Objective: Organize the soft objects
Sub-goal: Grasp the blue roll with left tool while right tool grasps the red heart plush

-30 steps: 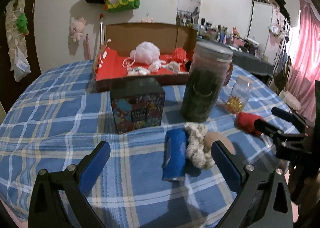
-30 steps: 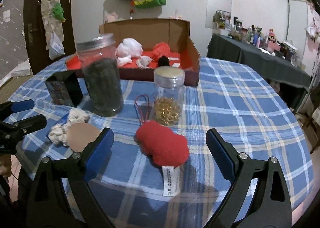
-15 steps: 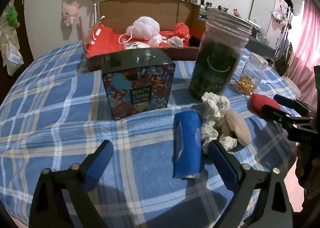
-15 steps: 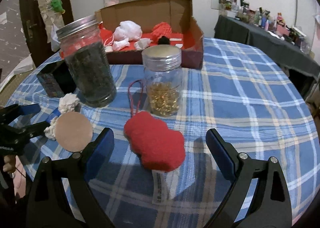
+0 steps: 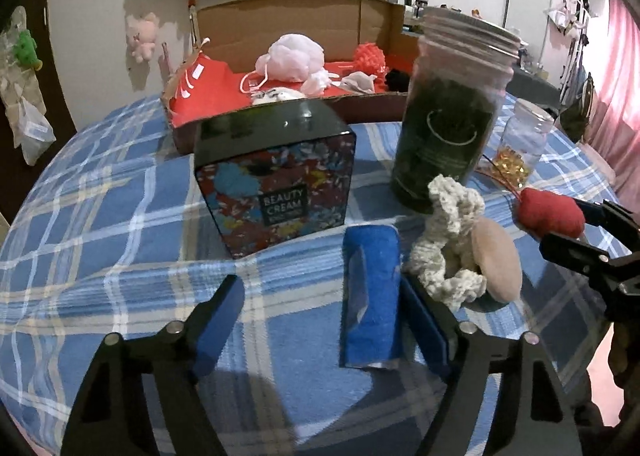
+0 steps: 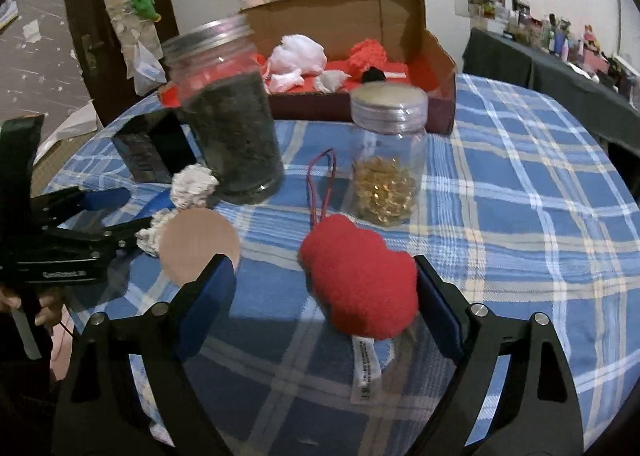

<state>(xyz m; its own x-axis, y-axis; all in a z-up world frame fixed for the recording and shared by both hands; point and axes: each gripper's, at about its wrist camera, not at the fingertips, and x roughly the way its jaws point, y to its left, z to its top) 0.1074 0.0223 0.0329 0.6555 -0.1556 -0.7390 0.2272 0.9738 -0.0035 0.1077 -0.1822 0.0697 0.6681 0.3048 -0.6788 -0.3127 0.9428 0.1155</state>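
Observation:
A rolled blue towel (image 5: 370,296) lies on the checked tablecloth between the jaws of my left gripper (image 5: 322,320). The jaws are closing; the right pad is at the towel's side and the left pad stands well clear. A red plush (image 6: 360,284) with a white tag lies between the jaws of my right gripper (image 6: 322,304), also closing, with only the right pad near it. A cream crocheted piece (image 5: 452,248) and a beige round puff (image 5: 498,260) rest just right of the towel.
A cardboard box (image 5: 288,27) lined in red holds several soft items at the back. In front stand a patterned tin (image 5: 276,179), a tall dark jar (image 5: 448,127) and a small jar of gold beads (image 6: 386,159). A person's hand (image 6: 44,304) holds the left gripper.
My left gripper came forward and down to the blue towel and its jaws narrowed around it. My right gripper tipped down over the red plush and its jaws narrowed a little.

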